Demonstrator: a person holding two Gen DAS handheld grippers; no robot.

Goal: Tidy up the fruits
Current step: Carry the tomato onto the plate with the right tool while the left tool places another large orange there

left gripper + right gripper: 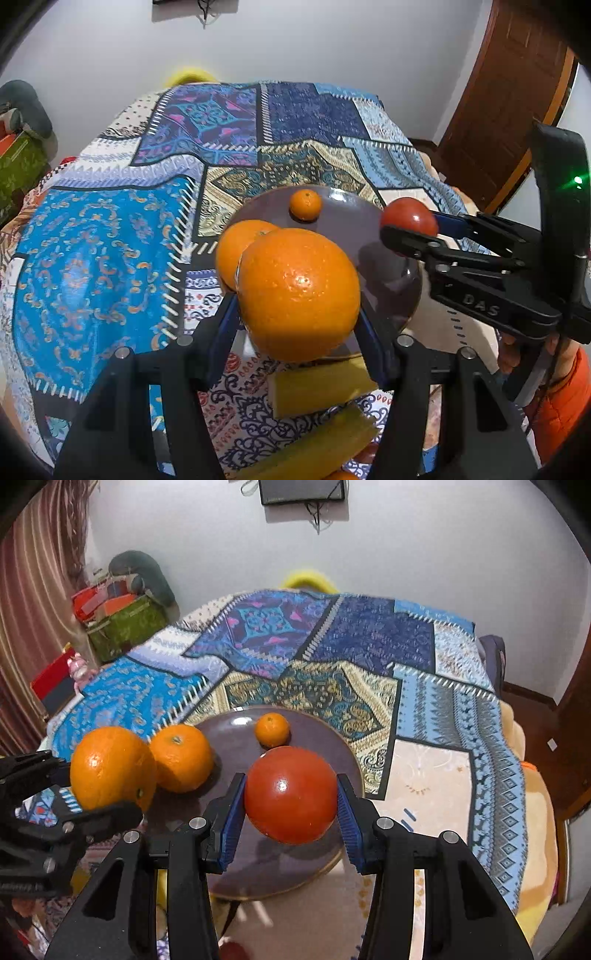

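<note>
My left gripper (297, 314) is shut on a large orange (299, 293) and holds it above the near left rim of a dark purple plate (347, 225). My right gripper (291, 801) is shut on a red tomato (291, 794) and holds it over the plate (317, 734). On the plate lie a second orange (236, 247) at the left edge and a small mandarin (305, 204) at the far side. In the right wrist view the left gripper's orange (112, 768) is at the left, next to the second orange (181, 757), with the mandarin (272, 729) behind.
A patchwork cloth (110, 236) covers the table. Yellow sponges (317, 387) lie under my left gripper, near the plate. A green box (125, 627) with clutter stands off the table at the back left. A wooden door (509, 92) is at the right.
</note>
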